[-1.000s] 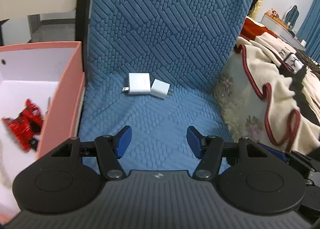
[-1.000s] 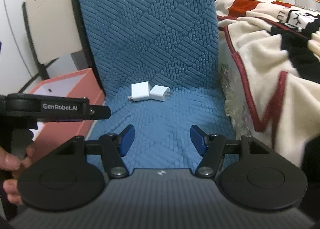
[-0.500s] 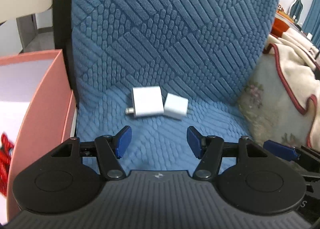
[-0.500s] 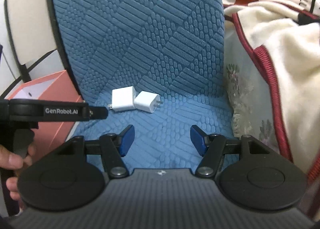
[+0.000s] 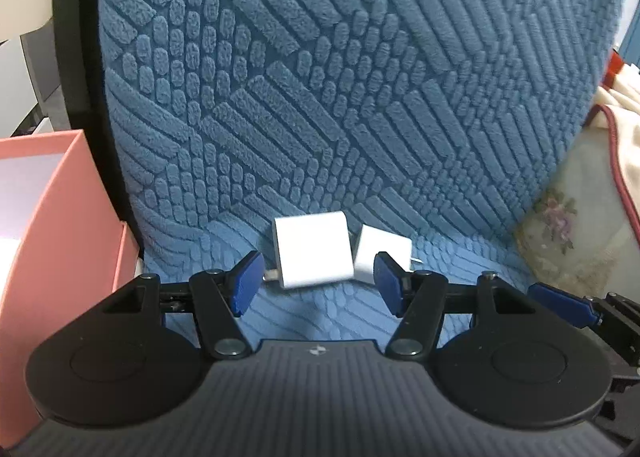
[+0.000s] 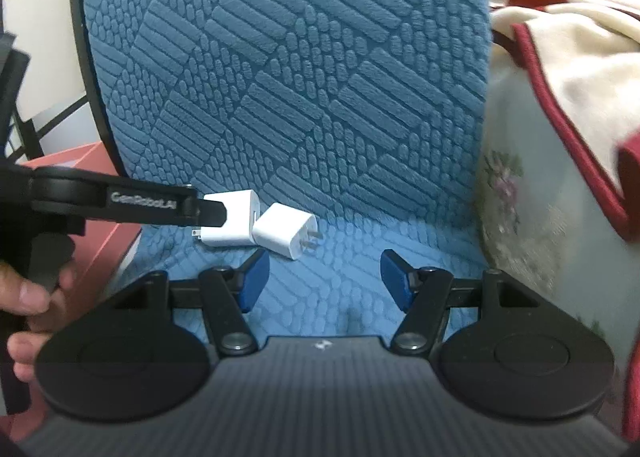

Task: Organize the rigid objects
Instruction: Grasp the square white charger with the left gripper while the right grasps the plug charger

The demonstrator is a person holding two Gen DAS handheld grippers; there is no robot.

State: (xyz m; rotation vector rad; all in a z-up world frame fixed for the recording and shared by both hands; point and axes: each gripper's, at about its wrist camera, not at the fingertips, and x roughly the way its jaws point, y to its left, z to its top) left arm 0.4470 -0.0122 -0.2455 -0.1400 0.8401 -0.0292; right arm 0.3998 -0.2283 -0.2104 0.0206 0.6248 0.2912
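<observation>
- My left tool [image 5: 316, 285] gapes wide and empty, so its pads can straddle the big charger [image 5: 312, 251] on the chair [image 5: 320, 97].
- My right tool [image 6: 324, 277], equally wide and empty, waits short of the small charger [image 6: 286, 235].
- The box [image 5: 60, 217] left of the chair looks like their destination.

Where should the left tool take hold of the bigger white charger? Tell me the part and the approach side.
Grip the bigger white charger across its two flat side faces, coming straight in from the seat's front edge. It lies flat on the blue cushion, prongs pointing left, the smaller charger against its right side, so the left tool, now open, should slip its right finger between them.
</observation>
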